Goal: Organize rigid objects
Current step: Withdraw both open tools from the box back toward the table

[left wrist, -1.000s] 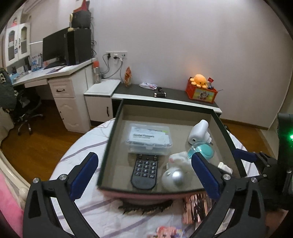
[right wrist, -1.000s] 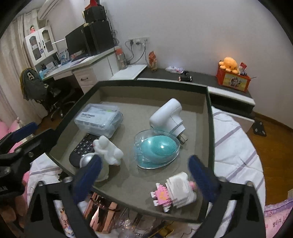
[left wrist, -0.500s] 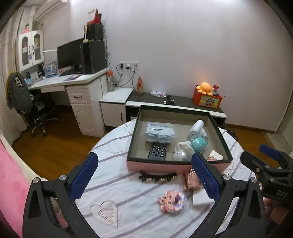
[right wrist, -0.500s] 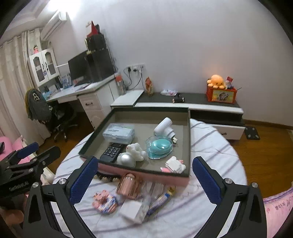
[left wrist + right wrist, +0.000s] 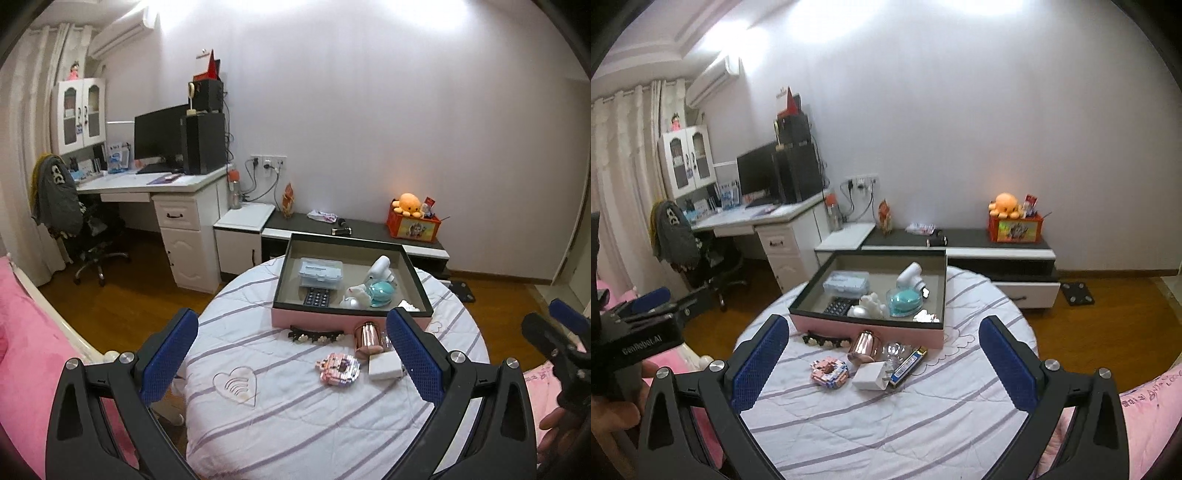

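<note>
A pink box (image 5: 334, 318) (image 5: 827, 323) with a dark rim stands on the far half of the round table (image 5: 288, 413) (image 5: 923, 417). It holds a remote, a clear case, a white device, a teal brush and small figures. In front of it lie a hair clip (image 5: 316, 332), a rose-gold cup (image 5: 366, 339) (image 5: 863, 347) on its side, a pink block toy (image 5: 338, 368) (image 5: 829, 372), a white charger (image 5: 384, 367) (image 5: 871, 376) and a blue-yellow stick (image 5: 908, 365). My left gripper (image 5: 295, 363) and right gripper (image 5: 882, 363) are open, empty, held back over the near table.
A pink bed (image 5: 26, 354) lies at the left. A white desk (image 5: 177, 206) with a monitor and an office chair (image 5: 88, 236) stand beyond. A low dark cabinet (image 5: 993, 240) with an orange plush runs along the wall. Wooden floor surrounds the table.
Both grippers have pulled far back and up from the box. The box interior filled the views before; now the whole table and room show. Both stay open and empty.
</note>
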A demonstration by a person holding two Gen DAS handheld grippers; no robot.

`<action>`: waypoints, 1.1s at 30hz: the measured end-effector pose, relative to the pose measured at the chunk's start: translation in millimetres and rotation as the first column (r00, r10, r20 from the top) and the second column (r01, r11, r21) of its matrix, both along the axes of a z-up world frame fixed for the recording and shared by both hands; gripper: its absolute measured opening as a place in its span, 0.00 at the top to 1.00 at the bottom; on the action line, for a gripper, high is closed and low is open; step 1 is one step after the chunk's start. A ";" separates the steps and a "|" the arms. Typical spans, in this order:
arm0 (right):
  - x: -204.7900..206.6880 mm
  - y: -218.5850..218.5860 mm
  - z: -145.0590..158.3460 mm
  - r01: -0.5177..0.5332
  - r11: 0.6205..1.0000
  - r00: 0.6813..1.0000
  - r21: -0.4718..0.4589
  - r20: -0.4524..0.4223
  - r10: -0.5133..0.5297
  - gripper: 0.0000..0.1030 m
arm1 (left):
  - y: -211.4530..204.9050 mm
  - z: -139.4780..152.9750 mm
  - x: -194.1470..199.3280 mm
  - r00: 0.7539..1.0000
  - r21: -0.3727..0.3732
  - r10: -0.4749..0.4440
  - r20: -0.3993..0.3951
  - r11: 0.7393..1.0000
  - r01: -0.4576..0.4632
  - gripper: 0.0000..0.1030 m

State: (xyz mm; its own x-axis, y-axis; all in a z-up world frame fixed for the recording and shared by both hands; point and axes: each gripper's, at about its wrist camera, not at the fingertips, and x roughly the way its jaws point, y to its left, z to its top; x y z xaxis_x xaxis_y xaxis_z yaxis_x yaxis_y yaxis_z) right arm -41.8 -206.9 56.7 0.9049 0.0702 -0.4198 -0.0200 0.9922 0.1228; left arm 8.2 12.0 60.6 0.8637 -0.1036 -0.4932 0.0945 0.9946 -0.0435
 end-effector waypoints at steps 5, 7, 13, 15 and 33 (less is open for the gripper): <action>-20.2 5.7 3.0 -0.009 1.000 1.000 -0.003 0.016 0.009 0.00 | 3.8 -3.9 -19.7 1.000 0.003 0.008 -0.004 1.000 -0.008 0.00; -24.4 10.2 1.8 -0.018 1.000 1.000 -0.010 0.014 0.018 0.00 | 5.3 -6.6 -24.3 1.000 0.000 0.011 -0.012 1.000 -0.011 0.00; -26.7 20.0 -0.9 -0.039 0.999 0.999 -0.017 0.007 0.040 0.00 | 9.2 -8.9 -33.1 1.000 -0.001 0.021 -0.017 1.000 -0.021 0.00; -26.6 22.7 -0.2 -0.047 0.999 0.999 -0.018 0.009 0.047 0.00 | 9.8 -7.6 -34.6 1.000 -0.001 0.023 -0.012 1.000 -0.023 0.00; -23.3 33.9 -1.4 -0.069 0.997 0.998 -0.033 0.001 0.069 0.00 | 8.6 -10.3 -33.1 1.000 0.004 0.019 -0.020 1.000 -0.019 0.00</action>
State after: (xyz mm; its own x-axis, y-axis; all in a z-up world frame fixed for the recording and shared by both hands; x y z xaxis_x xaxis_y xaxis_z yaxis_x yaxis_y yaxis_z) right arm -65.0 -172.9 55.3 0.8993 0.1189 -0.4210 -0.0891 0.9920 0.0897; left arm -25.0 20.6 50.3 0.8554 -0.0855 -0.5109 0.0751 0.9963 -0.0409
